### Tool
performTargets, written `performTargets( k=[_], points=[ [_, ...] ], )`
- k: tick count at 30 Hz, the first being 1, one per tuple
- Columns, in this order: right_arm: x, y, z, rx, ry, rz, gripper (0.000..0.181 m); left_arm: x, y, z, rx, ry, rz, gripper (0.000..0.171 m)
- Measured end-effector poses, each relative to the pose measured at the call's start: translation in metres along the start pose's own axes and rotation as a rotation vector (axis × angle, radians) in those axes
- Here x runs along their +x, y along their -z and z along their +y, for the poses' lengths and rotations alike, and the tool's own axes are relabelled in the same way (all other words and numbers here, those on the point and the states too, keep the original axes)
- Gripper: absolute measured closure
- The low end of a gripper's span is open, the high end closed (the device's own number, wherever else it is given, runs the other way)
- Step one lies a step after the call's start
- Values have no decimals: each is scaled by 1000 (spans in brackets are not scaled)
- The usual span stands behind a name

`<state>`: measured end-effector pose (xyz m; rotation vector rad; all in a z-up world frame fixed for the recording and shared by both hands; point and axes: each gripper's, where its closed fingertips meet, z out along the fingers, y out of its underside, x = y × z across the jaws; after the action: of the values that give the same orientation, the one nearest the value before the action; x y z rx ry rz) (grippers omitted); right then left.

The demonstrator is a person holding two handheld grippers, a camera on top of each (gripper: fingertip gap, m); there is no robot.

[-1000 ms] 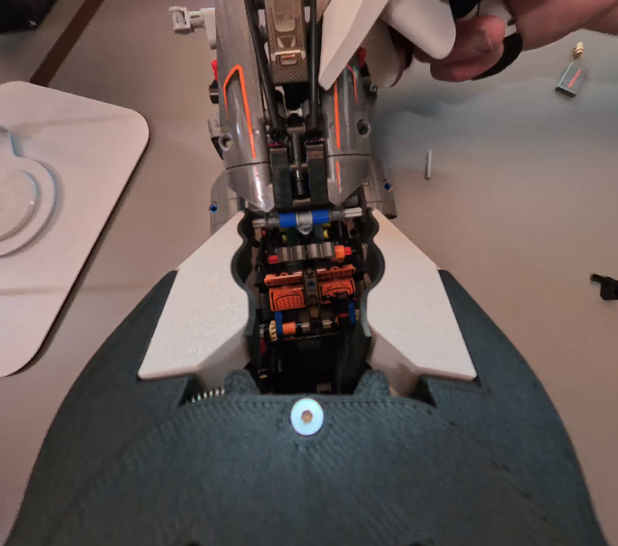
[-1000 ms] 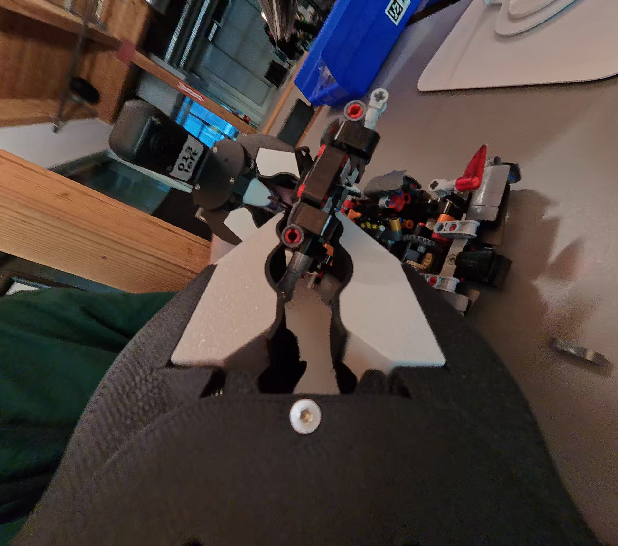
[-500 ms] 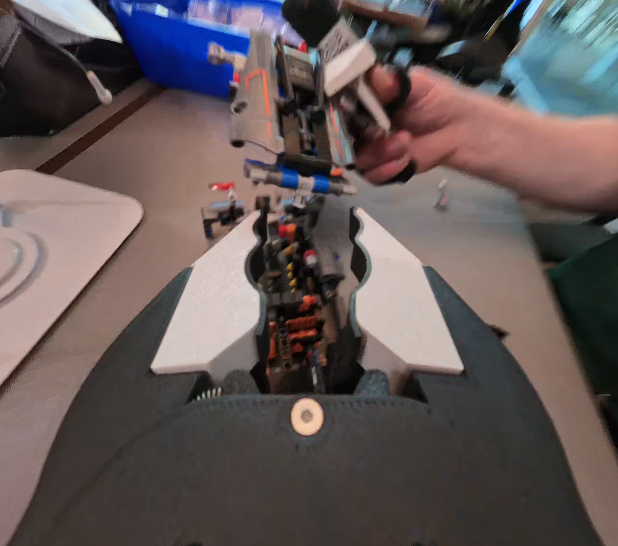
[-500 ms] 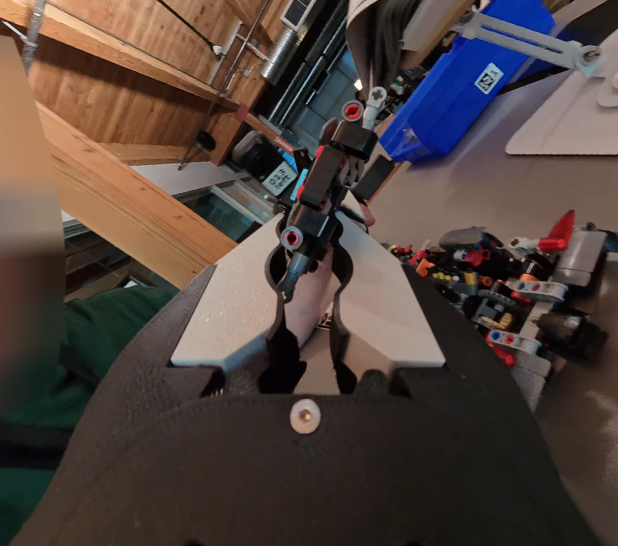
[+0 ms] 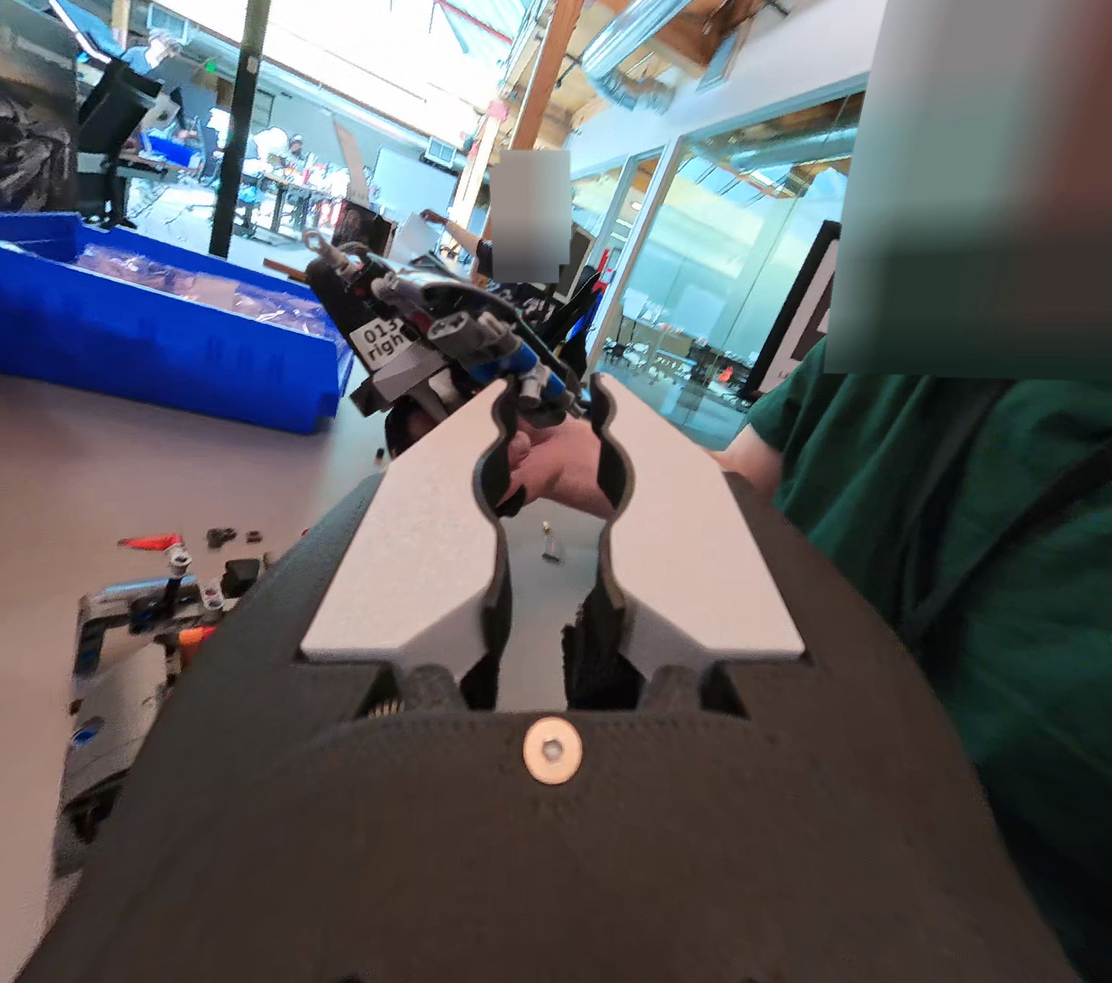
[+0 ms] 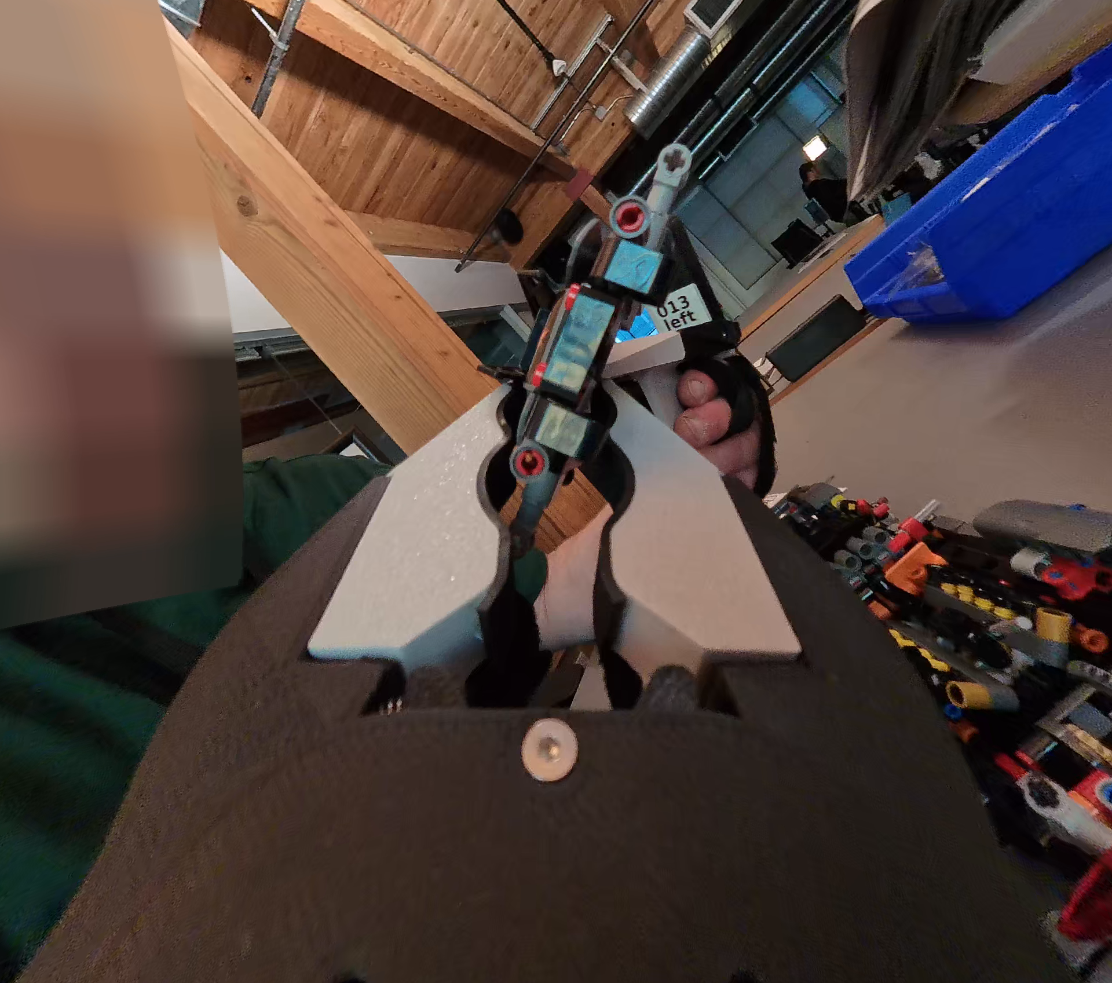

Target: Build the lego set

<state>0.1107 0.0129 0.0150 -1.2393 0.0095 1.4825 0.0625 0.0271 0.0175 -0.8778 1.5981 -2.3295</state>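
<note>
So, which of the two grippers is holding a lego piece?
The right gripper: its jaws clamp the black lego assembly. The left gripper is empty, jaws apart.

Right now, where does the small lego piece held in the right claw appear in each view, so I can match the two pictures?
Left wrist view: the lego piece sits upper centre, beyond the left claw, which is open and empty.
Right wrist view: it stands centre, gripped at the tips of the right claw.
Shared landmark: the blue bin on the table.
</note>
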Motion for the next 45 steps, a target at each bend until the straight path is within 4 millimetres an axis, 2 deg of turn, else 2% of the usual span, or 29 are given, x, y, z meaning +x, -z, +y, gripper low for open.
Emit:
performTargets(
  k=[10, 19, 24, 37, 45],
  points=[
    [-19, -8, 4, -29, 37, -110, 162, 18, -5, -8, 83, 6, 106, 163],
    [-42, -24, 11, 34, 32, -289, 162, 49, -5, -17, 167, -41, 269, 167],
    [-53, -40, 18, 61, 18, -376, 162, 67, -2, -24, 207, -65, 350, 168],
    [-57, -71, 33, 95, -37, -499, 161, 89, 11, -34, 275, -79, 490, 168],
    [-62, -82, 34, 105, -60, -558, 161, 98, 18, -39, 315, -73, 559, 168]
  ],
)
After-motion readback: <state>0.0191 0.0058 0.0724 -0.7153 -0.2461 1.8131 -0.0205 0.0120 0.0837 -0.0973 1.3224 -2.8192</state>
